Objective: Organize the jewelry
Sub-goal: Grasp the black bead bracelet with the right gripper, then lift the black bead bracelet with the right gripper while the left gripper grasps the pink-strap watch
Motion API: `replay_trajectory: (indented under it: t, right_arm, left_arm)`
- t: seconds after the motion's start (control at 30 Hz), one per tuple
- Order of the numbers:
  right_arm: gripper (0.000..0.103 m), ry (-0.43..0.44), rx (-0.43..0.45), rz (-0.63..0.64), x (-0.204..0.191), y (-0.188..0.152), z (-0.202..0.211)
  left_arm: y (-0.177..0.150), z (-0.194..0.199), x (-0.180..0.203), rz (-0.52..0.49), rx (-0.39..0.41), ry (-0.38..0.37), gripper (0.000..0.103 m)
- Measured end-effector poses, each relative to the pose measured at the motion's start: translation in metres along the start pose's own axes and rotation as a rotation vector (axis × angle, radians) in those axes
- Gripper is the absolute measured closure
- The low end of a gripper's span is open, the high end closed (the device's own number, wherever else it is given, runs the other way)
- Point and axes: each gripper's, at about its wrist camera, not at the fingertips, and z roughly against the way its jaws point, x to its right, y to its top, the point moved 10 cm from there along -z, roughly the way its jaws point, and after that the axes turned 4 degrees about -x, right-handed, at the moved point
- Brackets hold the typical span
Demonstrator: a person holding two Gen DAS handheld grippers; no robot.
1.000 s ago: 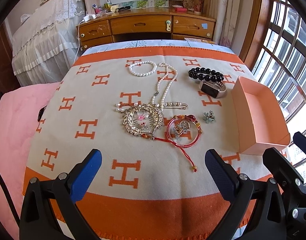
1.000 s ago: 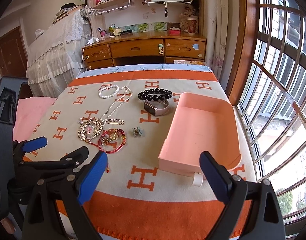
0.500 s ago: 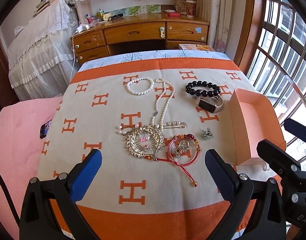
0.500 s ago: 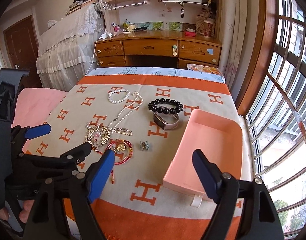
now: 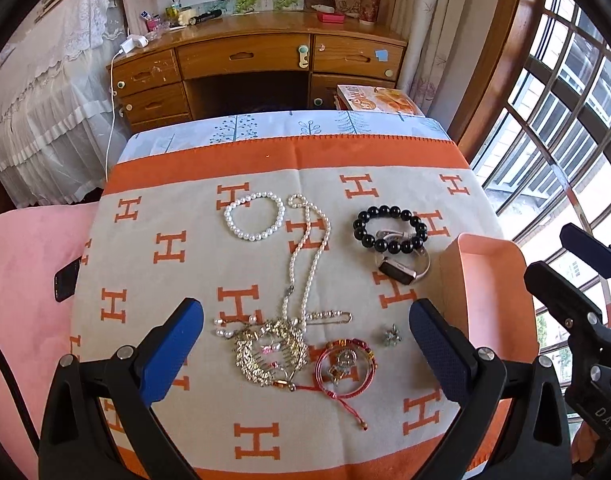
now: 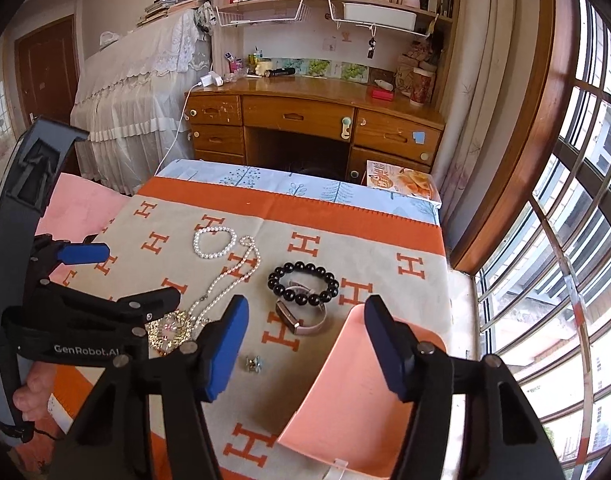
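Note:
Jewelry lies on an orange-and-cream blanket [image 5: 177,200]: a pearl bracelet [image 5: 254,217], a pearl necklace [image 5: 308,248] with a gold pendant [image 5: 265,354], a black bead bracelet [image 5: 389,229], a watch [image 5: 403,267], a red string bracelet [image 5: 345,368], a pin [image 5: 329,316] and a small flower charm [image 5: 392,335]. An empty pink tray [image 6: 369,392] sits at the right. My left gripper [image 5: 305,356] is open above the pendant. My right gripper [image 6: 305,356] is open above the tray's left edge, empty.
A wooden desk [image 6: 313,120] with drawers stands beyond the bed, bookshelves above it. A window [image 6: 577,240] runs along the right. A pink cover [image 5: 21,264] and a dark phone [image 5: 66,280] lie at the left. A booklet [image 6: 401,182] rests at the far right corner.
Both grippers have moved forward and lower toward the jewelry and tray. Both stay open and empty. The jewelry has not moved.

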Motion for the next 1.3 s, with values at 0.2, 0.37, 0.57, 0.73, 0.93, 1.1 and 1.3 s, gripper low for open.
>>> replay_trajectory:
  t: [0.2,0.37,0.57,0.73,0.93,1.1,1.3]
  right_arm:
    - [0.057,0.061,-0.152,-0.080,0.015,0.020,-0.062]
    - [0.060,0.042,-0.288,-0.134,0.032,0.019,-0.124]
    - [0.072,0.055,-0.442,-0.237,0.045,-0.001,-0.182]
    - [0.078,0.071,-0.510,-0.230,0.038,-0.011,-0.203]
    - [0.088,0.033,-0.521,-0.147,0.027,-0.016,-0.212]
    - [0.088,0.071,-0.428,-0.205,0.031,-0.007,-0.194]
    - [0.088,0.097,-0.275,-0.336,0.056,0.017,-0.154]
  left_arm:
    - [0.025,-0.026,-0.002,0.023,-0.013,0.017,0.002]
    - [0.028,-0.063,0.005,0.002,-0.062,0.027,0.002]
    - [0.026,-0.095,0.017,-0.010,-0.112,0.009,0.002]
    - [0.025,-0.108,0.019,-0.016,-0.137,0.005,0.002]
    - [0.029,-0.112,0.016,0.009,-0.142,-0.007,0.002]
    - [0.033,-0.111,0.020,0.003,-0.142,-0.011,0.002]
    - [0.038,-0.113,0.030,-0.011,-0.137,-0.023,0.002]
